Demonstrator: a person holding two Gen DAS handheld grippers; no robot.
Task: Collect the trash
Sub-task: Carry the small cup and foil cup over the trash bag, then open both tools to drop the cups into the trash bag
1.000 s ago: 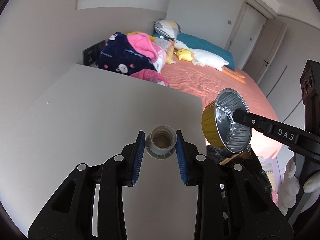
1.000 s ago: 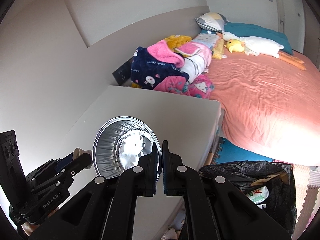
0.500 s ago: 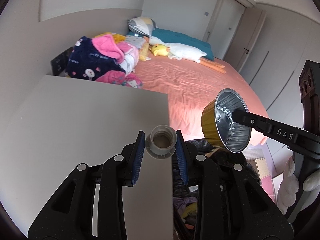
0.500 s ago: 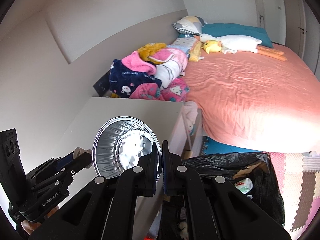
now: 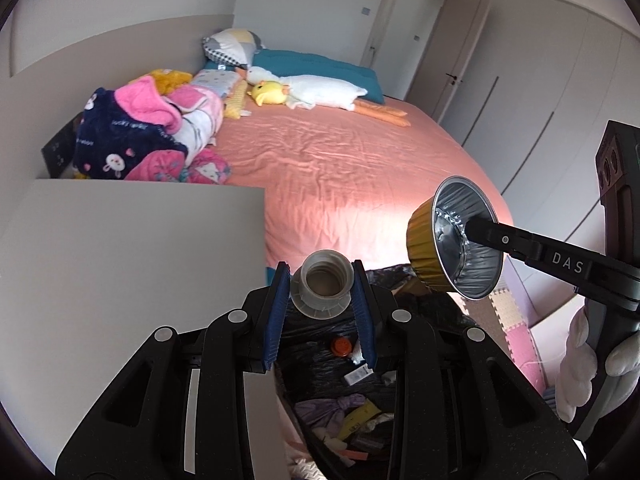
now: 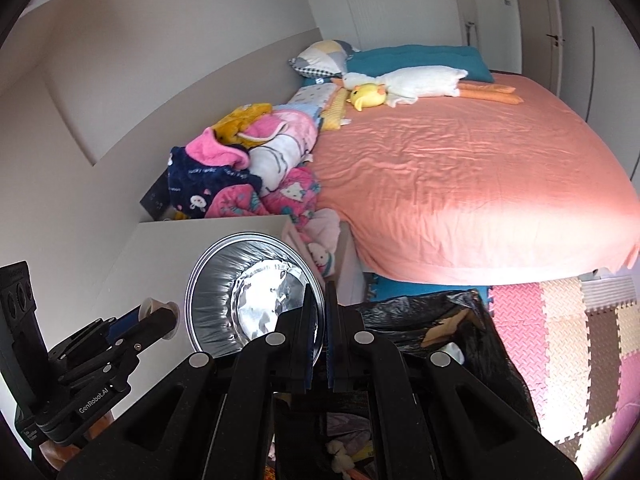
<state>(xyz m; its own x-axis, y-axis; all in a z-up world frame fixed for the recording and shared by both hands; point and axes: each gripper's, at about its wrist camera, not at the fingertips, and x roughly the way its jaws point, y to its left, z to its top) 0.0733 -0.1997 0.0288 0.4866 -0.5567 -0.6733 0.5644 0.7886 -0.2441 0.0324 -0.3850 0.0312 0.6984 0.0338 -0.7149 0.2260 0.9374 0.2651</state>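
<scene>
My left gripper (image 5: 322, 280) is shut on a small translucent plastic bottle (image 5: 325, 285), its open neck facing the camera. It hangs over the mouth of a black trash bag (image 5: 320, 368) holding wrappers and scraps. My right gripper (image 6: 319, 294) is shut on the rim of an empty foil cup (image 6: 252, 292), gold outside and silver inside. In the left wrist view the foil cup (image 5: 456, 240) hangs to the right of the bottle, above the bag's far edge. The right wrist view shows the trash bag (image 6: 460, 340) below and to the right of the cup.
A white table (image 5: 120, 280) lies to the left of the bag. Behind stands a bed with a salmon sheet (image 5: 352, 168), piled blankets (image 5: 148, 136) and plush toys. Foam floor mats (image 6: 580, 340) lie to the right. A gloved hand (image 5: 584, 364) holds the right gripper.
Both grippers have swung rightward off the white table and now hang over the open trash bag, still holding the bottle and the foil cup.
</scene>
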